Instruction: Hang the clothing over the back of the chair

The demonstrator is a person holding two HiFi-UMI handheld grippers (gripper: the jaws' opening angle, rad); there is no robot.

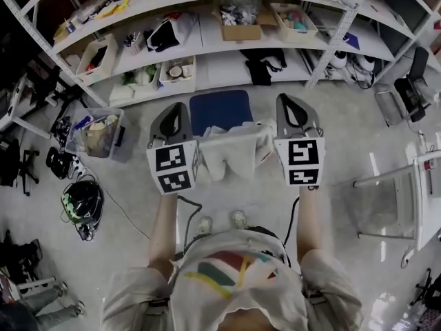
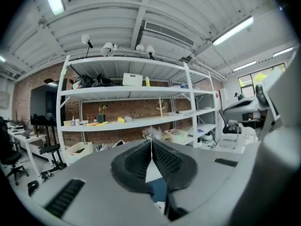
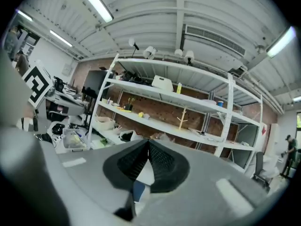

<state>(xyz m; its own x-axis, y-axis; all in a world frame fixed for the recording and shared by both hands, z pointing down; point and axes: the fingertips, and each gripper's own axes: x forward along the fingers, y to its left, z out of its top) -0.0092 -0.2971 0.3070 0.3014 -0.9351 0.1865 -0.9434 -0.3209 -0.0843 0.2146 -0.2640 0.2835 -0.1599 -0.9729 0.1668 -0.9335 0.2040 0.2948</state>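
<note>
A white piece of clothing hangs stretched between my two raised grippers, over a chair with a blue seat that stands on the floor below. My left gripper is shut on the garment's left edge. In the left gripper view its jaws meet at the tips, with white cloth and a bit of blue chair showing beneath them. My right gripper is shut on the garment's right edge, and white cloth shows under its closed jaws. Both grippers point nearly level toward the shelves.
White metal shelving with boxes and bins runs across the far side. A clear plastic bin and a helmet sit on the floor at the left. A white frame table and a black office chair stand at the right.
</note>
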